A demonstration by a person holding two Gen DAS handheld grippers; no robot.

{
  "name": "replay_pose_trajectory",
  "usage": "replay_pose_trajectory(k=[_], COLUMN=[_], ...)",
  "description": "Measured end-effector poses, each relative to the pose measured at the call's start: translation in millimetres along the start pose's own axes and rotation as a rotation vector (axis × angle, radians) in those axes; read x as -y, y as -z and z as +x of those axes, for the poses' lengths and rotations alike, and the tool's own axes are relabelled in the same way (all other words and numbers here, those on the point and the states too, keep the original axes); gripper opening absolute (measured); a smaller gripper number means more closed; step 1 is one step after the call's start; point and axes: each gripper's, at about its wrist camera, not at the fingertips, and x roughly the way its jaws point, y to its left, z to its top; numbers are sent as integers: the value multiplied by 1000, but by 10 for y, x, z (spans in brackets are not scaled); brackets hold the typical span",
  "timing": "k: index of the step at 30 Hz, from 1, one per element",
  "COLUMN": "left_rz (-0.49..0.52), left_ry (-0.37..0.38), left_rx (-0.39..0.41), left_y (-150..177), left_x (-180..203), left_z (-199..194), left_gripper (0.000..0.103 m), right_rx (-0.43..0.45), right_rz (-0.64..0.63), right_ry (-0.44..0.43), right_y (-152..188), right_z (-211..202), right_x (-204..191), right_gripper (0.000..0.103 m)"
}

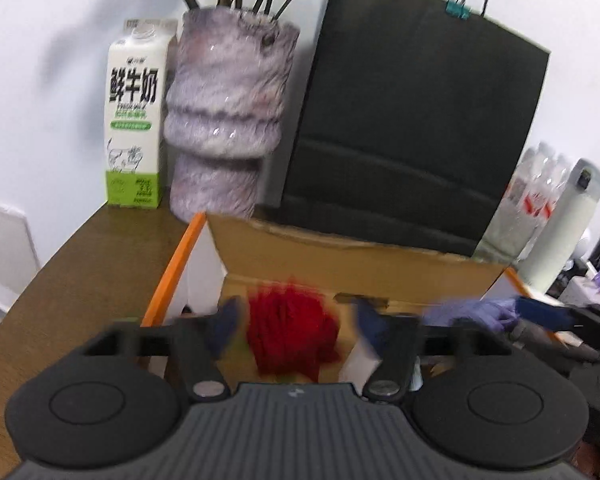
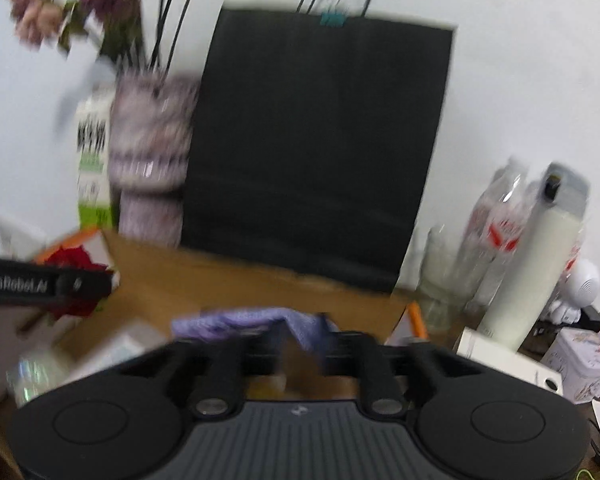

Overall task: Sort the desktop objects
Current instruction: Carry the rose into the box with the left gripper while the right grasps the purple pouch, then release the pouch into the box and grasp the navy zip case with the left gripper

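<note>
A cardboard box [image 1: 340,256] with orange-edged flaps lies open on the desk in front of both grippers. A red artificial flower [image 1: 292,328] is over the box, between the blue pads of my left gripper [image 1: 298,322], which is open; a small gap shows on each side of the flower. In the right wrist view, a crumpled purple cloth [image 2: 252,324] lies at the fingertips of my right gripper [image 2: 292,340], whose fingers stand wide apart and open. That view is blurred. The left gripper [image 2: 40,284] and the flower [image 2: 76,264] appear at its left edge.
Behind the box stand a black paper bag [image 1: 416,128], a mottled grey vase [image 1: 224,120] with a plant, and a milk carton [image 1: 134,120]. At the right are wrapped water bottles [image 1: 528,196], a white flask [image 1: 560,232], a glass [image 2: 440,280] and a patterned tin [image 2: 584,356].
</note>
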Motion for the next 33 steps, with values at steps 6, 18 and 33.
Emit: replay_pose_trajectory(k=[6, 18, 33], left_rz=[60, 26, 5], left_ry=[4, 26, 40], left_rx=[43, 65, 75], left_y=[-6, -42, 371], left_x=[139, 122, -23], left_z=[-175, -447, -1291], left_gripper=[103, 103, 103], right_rx=[22, 5, 27], right_rz=[-2, 163, 186], right_ry=[-4, -63, -100], right_y=[-51, -69, 266], right_z=[-220, -458, -1259], right_x=[7, 278, 189], right_gripper=[103, 103, 103])
